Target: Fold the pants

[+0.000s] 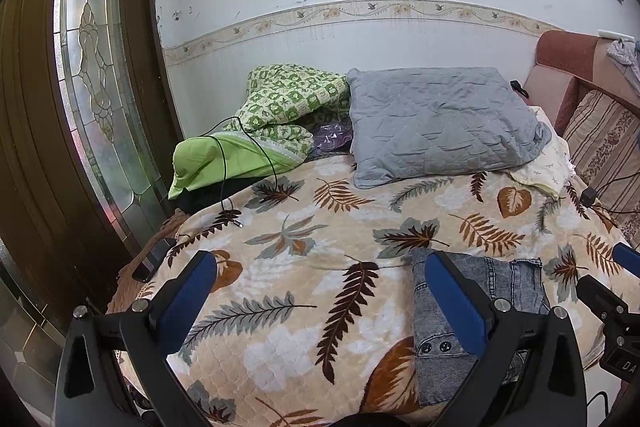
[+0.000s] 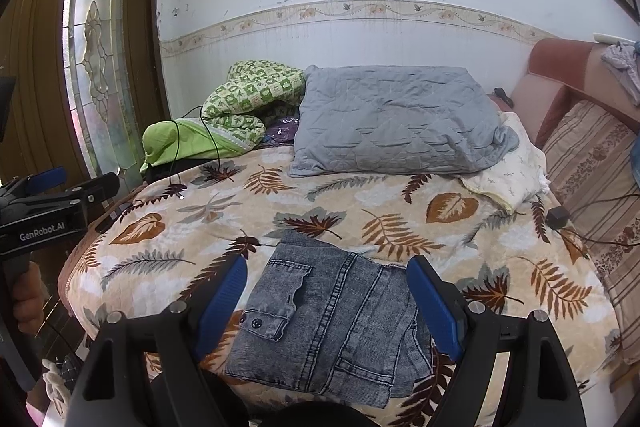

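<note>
The pants (image 2: 332,319) are grey-blue denim, folded into a compact rectangle on the leaf-print bedspread (image 2: 360,211) near the bed's front edge. My right gripper (image 2: 326,291) is open and empty, its blue fingers either side of the pants and above them. In the left wrist view the pants (image 1: 480,307) lie at the lower right, partly behind my left gripper's right finger. My left gripper (image 1: 320,287) is open and empty, over bare bedspread (image 1: 300,247) left of the pants. It also shows in the right wrist view (image 2: 60,195) at far left.
A grey quilted pillow (image 2: 392,119) and a green patterned quilt (image 2: 248,103) lie at the bed's far side by the wall. A black cable (image 1: 228,167) and a charger (image 2: 558,217) rest on the bedspread. A wooden door with glass (image 1: 92,67) stands left; a striped headboard cushion (image 2: 592,167) stands right.
</note>
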Demonstrator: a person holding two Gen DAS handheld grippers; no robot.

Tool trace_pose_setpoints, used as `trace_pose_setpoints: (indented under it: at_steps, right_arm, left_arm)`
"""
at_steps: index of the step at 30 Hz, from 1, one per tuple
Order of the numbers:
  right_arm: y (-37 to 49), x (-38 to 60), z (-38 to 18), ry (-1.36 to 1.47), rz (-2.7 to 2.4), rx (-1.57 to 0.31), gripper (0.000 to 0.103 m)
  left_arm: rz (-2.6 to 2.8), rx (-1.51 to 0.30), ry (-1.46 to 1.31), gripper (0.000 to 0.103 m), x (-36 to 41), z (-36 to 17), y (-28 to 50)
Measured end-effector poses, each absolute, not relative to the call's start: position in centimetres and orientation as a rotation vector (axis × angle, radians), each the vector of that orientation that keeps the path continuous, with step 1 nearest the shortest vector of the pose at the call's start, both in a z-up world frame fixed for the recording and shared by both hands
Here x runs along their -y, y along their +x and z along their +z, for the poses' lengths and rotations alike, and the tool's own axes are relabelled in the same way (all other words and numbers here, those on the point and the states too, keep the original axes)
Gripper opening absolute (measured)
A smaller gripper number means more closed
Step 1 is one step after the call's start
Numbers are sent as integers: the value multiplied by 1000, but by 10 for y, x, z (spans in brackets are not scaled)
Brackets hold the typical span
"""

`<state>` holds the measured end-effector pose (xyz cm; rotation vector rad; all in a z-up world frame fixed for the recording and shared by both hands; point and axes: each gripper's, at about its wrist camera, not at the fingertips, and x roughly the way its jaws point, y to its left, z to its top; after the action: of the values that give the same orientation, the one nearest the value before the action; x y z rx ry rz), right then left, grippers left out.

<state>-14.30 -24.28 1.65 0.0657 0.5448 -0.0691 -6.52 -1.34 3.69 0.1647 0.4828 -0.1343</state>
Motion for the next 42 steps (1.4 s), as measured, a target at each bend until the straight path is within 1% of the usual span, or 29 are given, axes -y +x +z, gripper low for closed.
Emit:
trace_pose_setpoints:
  at_steps: [42]
  right_arm:
    - [-143, 242, 20, 58, -57, -548, 84]
  left_arm:
    - [-127, -478, 163, 103, 14, 40, -68]
